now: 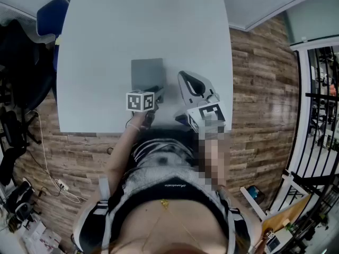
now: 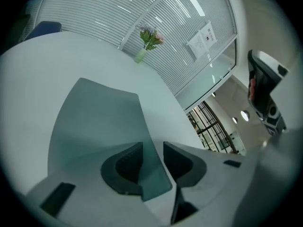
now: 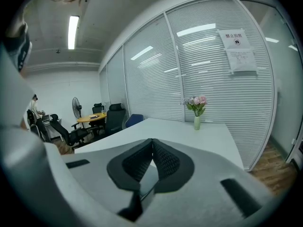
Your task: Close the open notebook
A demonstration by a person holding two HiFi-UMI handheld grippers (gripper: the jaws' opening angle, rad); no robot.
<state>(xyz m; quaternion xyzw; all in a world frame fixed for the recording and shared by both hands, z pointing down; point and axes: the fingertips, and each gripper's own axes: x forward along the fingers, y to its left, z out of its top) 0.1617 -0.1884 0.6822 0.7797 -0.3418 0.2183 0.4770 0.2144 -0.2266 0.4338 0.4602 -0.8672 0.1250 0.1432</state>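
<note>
A grey notebook [image 1: 147,74] lies flat with its cover up on the white table [image 1: 95,62], and it looks closed. My left gripper [image 1: 157,92] is at its near right corner. In the left gripper view the notebook [image 2: 94,122] fills the middle, and its near corner runs between the parted jaws of the left gripper [image 2: 152,151]; the pads do not press on it. My right gripper [image 1: 184,76] hovers just right of the notebook, over bare table. Its jaws meet at the tips in the right gripper view [image 3: 152,144], with nothing between them.
A small vase of flowers [image 2: 148,40] [image 3: 197,110] stands at the table's far edge by the glass wall with blinds. A blue chair [image 1: 50,16] stands at the far left corner. Cables [image 1: 50,179] lie on the wooden floor to my left.
</note>
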